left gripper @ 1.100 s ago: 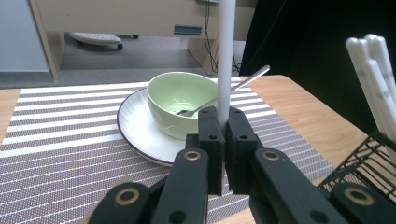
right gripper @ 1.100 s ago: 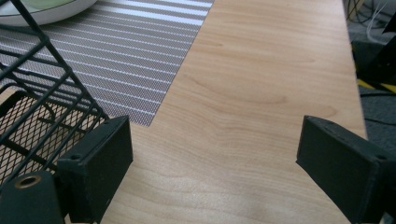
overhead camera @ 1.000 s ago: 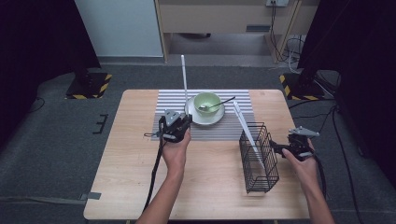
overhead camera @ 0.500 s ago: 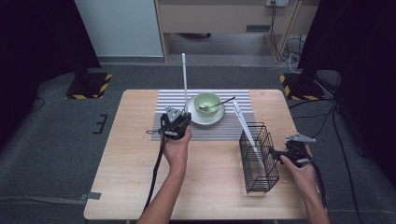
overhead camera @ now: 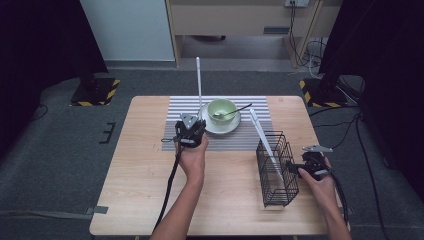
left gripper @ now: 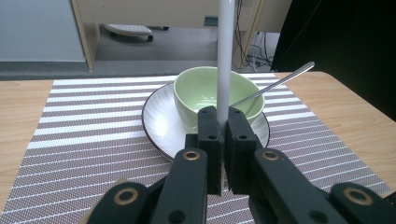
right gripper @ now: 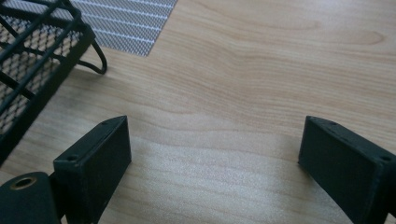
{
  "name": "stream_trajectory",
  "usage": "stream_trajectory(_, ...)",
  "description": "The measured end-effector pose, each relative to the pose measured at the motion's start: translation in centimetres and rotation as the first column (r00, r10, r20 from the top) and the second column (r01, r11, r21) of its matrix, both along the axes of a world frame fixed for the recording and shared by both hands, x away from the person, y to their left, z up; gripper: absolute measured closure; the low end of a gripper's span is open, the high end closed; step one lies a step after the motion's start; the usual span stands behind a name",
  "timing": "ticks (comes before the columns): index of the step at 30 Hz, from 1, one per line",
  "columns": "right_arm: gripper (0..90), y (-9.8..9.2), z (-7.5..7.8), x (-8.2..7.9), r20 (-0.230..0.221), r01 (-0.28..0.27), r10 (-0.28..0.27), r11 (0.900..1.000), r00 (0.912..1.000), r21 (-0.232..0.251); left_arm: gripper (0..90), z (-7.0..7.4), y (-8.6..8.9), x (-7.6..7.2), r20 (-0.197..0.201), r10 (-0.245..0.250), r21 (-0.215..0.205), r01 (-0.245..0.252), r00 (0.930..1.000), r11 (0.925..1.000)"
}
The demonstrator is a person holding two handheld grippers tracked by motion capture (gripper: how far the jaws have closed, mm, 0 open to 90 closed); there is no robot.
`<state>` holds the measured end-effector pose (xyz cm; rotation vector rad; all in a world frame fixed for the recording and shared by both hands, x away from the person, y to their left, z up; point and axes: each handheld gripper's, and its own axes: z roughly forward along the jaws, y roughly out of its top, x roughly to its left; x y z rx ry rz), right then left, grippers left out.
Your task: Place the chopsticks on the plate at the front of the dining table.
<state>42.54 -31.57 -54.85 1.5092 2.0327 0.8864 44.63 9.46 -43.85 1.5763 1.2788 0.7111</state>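
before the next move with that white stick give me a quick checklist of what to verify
1. Left gripper shut on the white stick: ok.
2. Stick upright and clear of the green bowl: ok in the high view.
3. Right gripper open with nothing between its jaws: ok.
4. Black wire basket standing upright on the table: ok.
5. Room in the basket beside the second white stick leaning in it: cannot tell.
6. Spoon resting in the bowl, away from the grip: ok.

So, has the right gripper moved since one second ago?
Yes. In the high view the right gripper has moved back toward the person along the black wire basket, from near its far end to beside its middle.
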Motion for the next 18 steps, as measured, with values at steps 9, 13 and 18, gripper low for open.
stream_trajectory(9,8.2,0.0,-0.2,-0.1,0.012,-0.002,0.002,1.0,0.9999,-0.008,86.1,0.1,-0.9,0.5,-0.022,-0.004,0.009,0.005,0.9997,0.9999)
stream_trajectory(13,7.6,0.1,-0.3,-0.1,0.019,0.003,-0.003,1.0,0.9998,-0.003,86.1,0.1,-1.4,1.1,-0.025,-0.009,0.033,0.01,0.9997,0.9994)
stream_trajectory(18,6.4,0.2,-0.3,0.0,0.017,0.006,-0.006,1.0,0.9998,-0.004,86.1,-0.2,-1.9,1.8,-0.032,0.0,0.039,0.001,0.9995,0.9992)
